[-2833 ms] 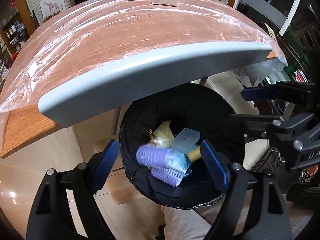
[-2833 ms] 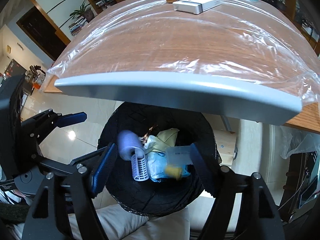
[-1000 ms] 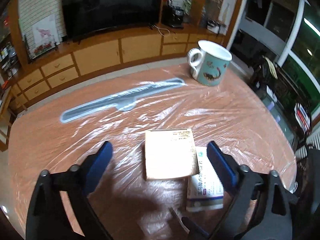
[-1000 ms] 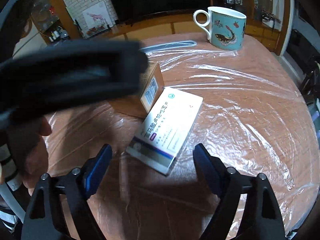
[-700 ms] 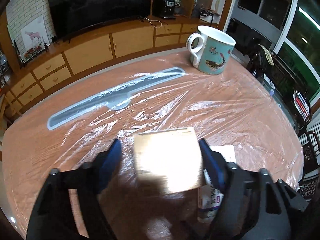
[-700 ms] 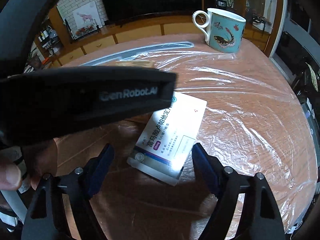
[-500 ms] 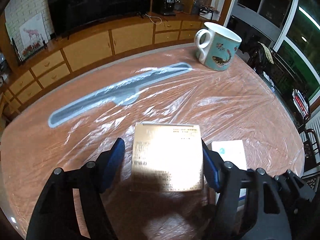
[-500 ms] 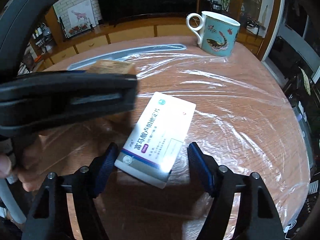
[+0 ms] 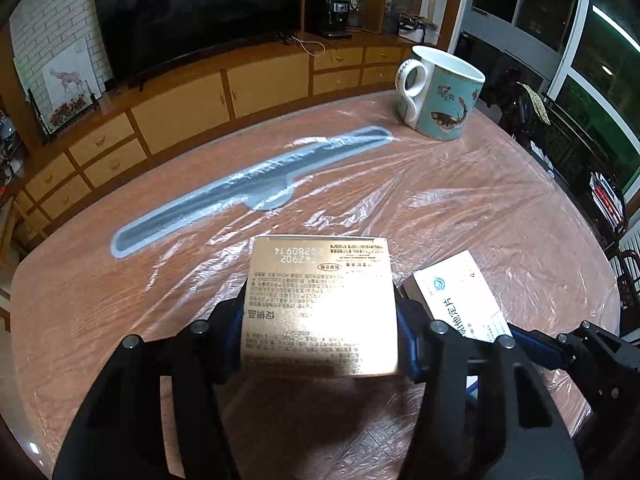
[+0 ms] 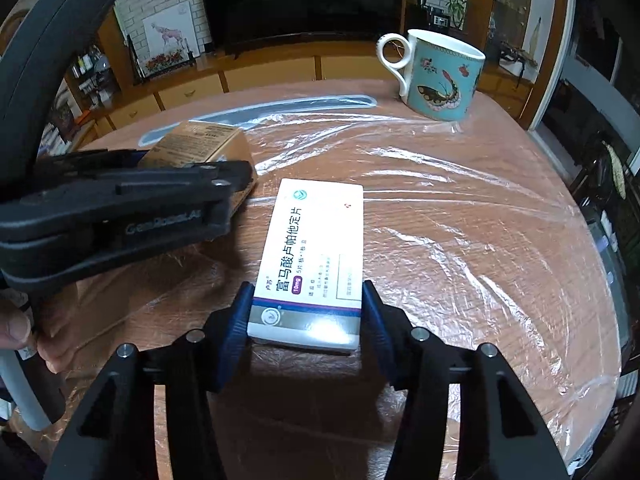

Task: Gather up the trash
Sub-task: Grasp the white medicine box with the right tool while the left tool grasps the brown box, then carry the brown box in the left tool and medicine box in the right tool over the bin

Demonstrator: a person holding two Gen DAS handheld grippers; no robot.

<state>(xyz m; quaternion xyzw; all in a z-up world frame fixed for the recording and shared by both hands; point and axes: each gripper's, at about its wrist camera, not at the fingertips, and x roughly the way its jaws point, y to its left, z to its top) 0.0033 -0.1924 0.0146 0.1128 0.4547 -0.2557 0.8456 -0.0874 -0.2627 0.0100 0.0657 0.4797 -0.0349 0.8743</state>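
Note:
On the plastic-covered wooden table, a gold carton (image 9: 320,304) with printed text sits between the blue pads of my left gripper (image 9: 320,316). The jaws are closing and both pads touch its sides. Just right of it lies a white medicine box (image 9: 456,296). In the right wrist view that white box (image 10: 316,256) lies lengthwise between the pads of my right gripper (image 10: 306,312), whose jaws are also closing, with both pads against its near end. The left gripper's black finger (image 10: 160,188) crosses in front of the gold carton (image 10: 200,142).
A teal mug with a white handle (image 9: 440,96) stands at the table's far right. A long grey strip (image 9: 248,192) lies under the plastic film (image 9: 460,208) across the far half. A person's hand (image 10: 16,328) shows at the left edge. Wooden cabinets stand beyond the table.
Both grippers left the black bin for the table. Each pair of jaws narrowed from wide apart to touching its box. The left came down over the gold carton.

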